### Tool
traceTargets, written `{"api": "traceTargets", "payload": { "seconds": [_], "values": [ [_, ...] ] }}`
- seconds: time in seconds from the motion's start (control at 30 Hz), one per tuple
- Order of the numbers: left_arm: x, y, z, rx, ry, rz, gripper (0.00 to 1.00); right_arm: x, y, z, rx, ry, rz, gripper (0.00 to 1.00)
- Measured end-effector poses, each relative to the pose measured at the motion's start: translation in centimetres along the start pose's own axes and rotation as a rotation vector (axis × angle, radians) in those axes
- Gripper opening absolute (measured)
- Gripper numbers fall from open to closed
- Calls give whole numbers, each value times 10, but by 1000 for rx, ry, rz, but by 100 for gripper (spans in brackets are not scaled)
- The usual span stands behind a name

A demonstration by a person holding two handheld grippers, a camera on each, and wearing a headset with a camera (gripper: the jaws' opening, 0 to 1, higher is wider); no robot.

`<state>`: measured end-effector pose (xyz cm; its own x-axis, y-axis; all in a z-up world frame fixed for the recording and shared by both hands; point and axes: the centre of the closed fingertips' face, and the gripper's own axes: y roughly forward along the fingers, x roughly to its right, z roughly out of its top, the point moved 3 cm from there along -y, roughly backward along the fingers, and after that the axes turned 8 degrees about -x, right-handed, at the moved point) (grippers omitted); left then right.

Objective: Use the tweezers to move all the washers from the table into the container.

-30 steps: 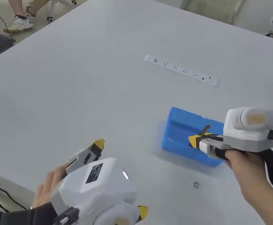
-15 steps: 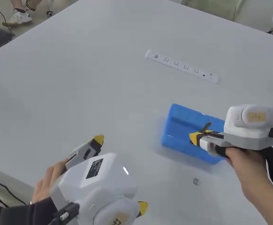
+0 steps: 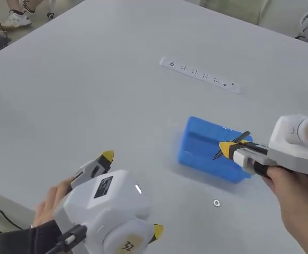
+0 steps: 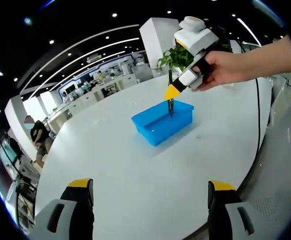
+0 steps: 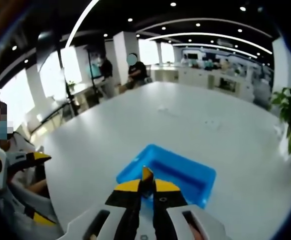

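From where I stand, the right gripper (image 3: 225, 150) has its jaws pinched tight on the tweezers (image 4: 170, 104). The tweezers point down into the blue container (image 3: 209, 153), just right of the frame's centre in the head view. I can't tell whether a washer sits between the tips; they are too fine to read.

If there is one, I'd say the thing to do is keep the tips low, inside the walls, and ease the squeeze gently so the washer drops flat and doesn't bounce over the rim.

One washer (image 3: 216, 202) lies on the white table (image 3: 90, 79), below the container and well apart from it. For that one I'd come in at a shallow angle. It is thin and flat on a smooth top, so it will likely skate away if pushed from above.

The left gripper (image 3: 132, 193), at the lower left, hangs over the table with its jaws spread wide, holding nothing.

The container's inside looks plain blue in the left gripper view. I can't make out any washers in it. A power strip (image 3: 199, 75) lies above it, towards the top of the frame.
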<state>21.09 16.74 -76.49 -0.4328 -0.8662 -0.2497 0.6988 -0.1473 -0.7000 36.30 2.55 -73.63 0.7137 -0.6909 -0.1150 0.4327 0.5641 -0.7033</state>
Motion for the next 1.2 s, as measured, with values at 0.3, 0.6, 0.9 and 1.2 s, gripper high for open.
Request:
{"api": "traceTargets", "payload": {
  "seconds": [0.3,0.6,0.9,1.2],
  "values": [
    [1,0,0,0,4,-2,97,-14,-17,-20,-14,12,-6,4],
    [0,0,0,0,3,-2,97,-15,-9,-53,-95,1,-7,4],
    [1,1,0,-6,12,-3,97,-8,-3,-71,-146,-6,-16,4],
    [2,1,-1,-13,17,-4,97,-1,2,-80,-165,3,-31,4]
  ]
}}
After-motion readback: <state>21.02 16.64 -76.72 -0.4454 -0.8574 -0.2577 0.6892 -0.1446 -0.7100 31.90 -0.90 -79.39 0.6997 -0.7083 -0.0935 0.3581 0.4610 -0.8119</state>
